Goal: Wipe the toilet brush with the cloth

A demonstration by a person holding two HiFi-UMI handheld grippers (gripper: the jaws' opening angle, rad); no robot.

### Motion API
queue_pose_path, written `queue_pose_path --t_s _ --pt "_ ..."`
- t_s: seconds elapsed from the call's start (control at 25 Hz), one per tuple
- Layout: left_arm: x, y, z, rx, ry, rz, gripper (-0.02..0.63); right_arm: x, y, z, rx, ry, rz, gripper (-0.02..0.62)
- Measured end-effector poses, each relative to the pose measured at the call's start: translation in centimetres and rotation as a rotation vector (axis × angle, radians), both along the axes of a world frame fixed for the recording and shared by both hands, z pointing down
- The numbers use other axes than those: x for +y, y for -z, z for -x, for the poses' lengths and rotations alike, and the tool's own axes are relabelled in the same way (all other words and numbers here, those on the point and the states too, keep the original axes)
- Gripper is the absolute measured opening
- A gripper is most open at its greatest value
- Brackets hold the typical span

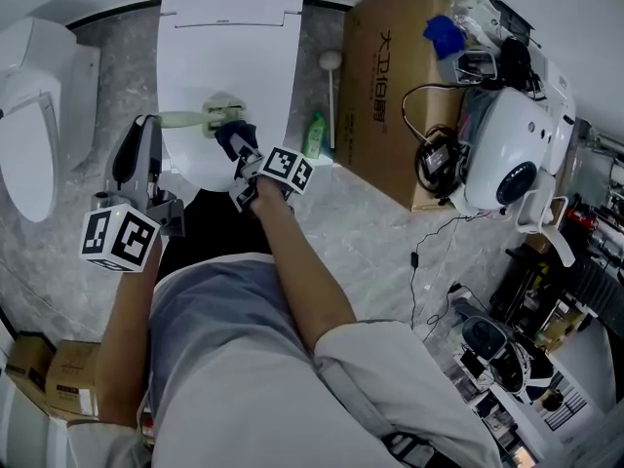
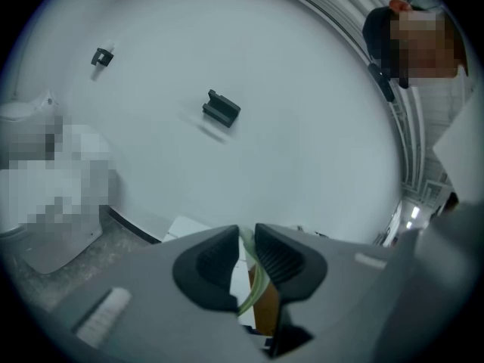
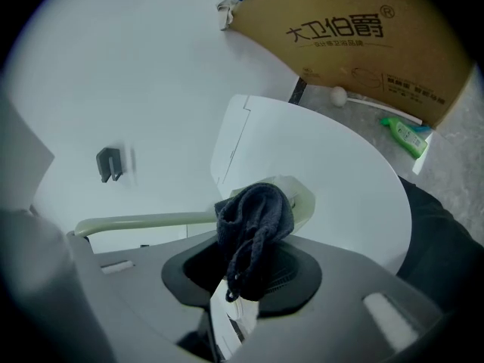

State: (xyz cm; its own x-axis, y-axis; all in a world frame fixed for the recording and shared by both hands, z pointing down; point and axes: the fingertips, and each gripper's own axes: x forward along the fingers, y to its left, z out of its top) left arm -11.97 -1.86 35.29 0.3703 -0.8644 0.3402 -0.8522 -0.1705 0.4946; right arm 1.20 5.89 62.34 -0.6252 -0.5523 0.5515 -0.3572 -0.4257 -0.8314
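Observation:
The pale green toilet brush (image 1: 195,119) is held level over the closed white toilet lid (image 1: 253,57). My left gripper (image 1: 150,133) is shut on the end of its handle; in the left gripper view the thin green handle (image 2: 249,282) is pinched between the jaws of that gripper (image 2: 246,242). My right gripper (image 1: 240,146) is shut on a dark blue cloth (image 1: 234,136). In the right gripper view the bunched cloth (image 3: 253,221) in the right gripper (image 3: 246,278) presses against the brush head (image 3: 301,197), and the handle (image 3: 144,221) runs off to the left.
A large cardboard box (image 1: 390,86) stands right of the toilet, with a green bottle (image 1: 314,135) and a white ball-ended stick (image 1: 331,76) beside it. Another toilet (image 1: 34,115) is at the left. A white appliance (image 1: 507,149) and cables clutter the right.

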Motion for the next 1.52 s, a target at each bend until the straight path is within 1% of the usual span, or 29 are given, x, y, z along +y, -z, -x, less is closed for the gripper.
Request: queue_pose_path --t_s 0.16,0.64,0.88,1.08,1.52 --pt "0.1 0.0 -0.2 -0.004 0.007 0.006 0.000 0.1 -0.1 -0.5 -0.011 -0.024 0.006 0.086" --pt "0.3 0.1 -0.2 -0.017 0.011 0.012 0.000 0.5 -1.6 -2.3 -0.045 -0.165 0.062 0.086" --pt "0.2 0.0 -0.1 -0.023 0.012 0.006 0.000 0.5 -2.4 -2.1 -0.050 -0.172 0.069 0.086" --pt "0.3 0.0 -0.3 -0.032 0.011 0.014 0.000 0.5 -3.0 -2.0 -0.007 -0.126 0.062 0.086" --pt "0.2 -0.2 -0.4 -0.039 0.015 0.015 0.000 0.9 -4.7 -2.3 0.043 -0.138 0.081 0.086"
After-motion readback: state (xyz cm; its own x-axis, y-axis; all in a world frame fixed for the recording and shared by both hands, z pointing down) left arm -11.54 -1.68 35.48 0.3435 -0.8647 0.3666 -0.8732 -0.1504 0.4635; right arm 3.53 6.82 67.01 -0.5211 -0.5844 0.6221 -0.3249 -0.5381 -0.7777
